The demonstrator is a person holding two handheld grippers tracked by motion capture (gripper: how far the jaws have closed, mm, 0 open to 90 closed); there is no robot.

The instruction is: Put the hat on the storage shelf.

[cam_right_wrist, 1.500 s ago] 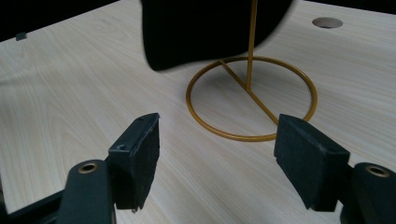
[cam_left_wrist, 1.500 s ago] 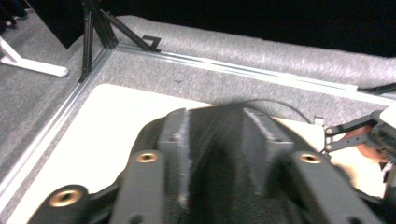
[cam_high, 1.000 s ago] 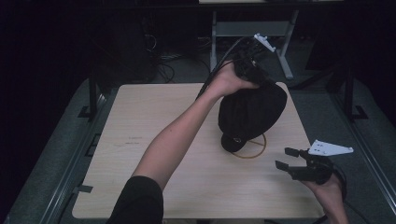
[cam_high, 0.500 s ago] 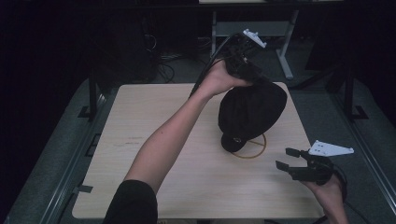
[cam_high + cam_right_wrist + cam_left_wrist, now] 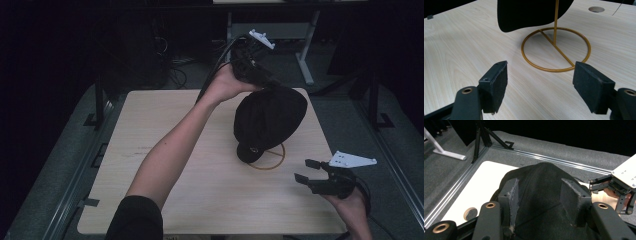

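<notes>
Left claw (image 5: 539,195) pinching black cap (image 5: 270,117) — right claw (image 5: 308,170) wide open.

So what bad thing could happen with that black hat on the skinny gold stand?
The gold stand is thin, on just a ring base, and nothing holds it down: the right gripper hangs open beside it. A tug by the left gripper on the black hat might tip it over. Also, the jaws pinch only a fold of fabric, so the hat could slip free.
</notes>
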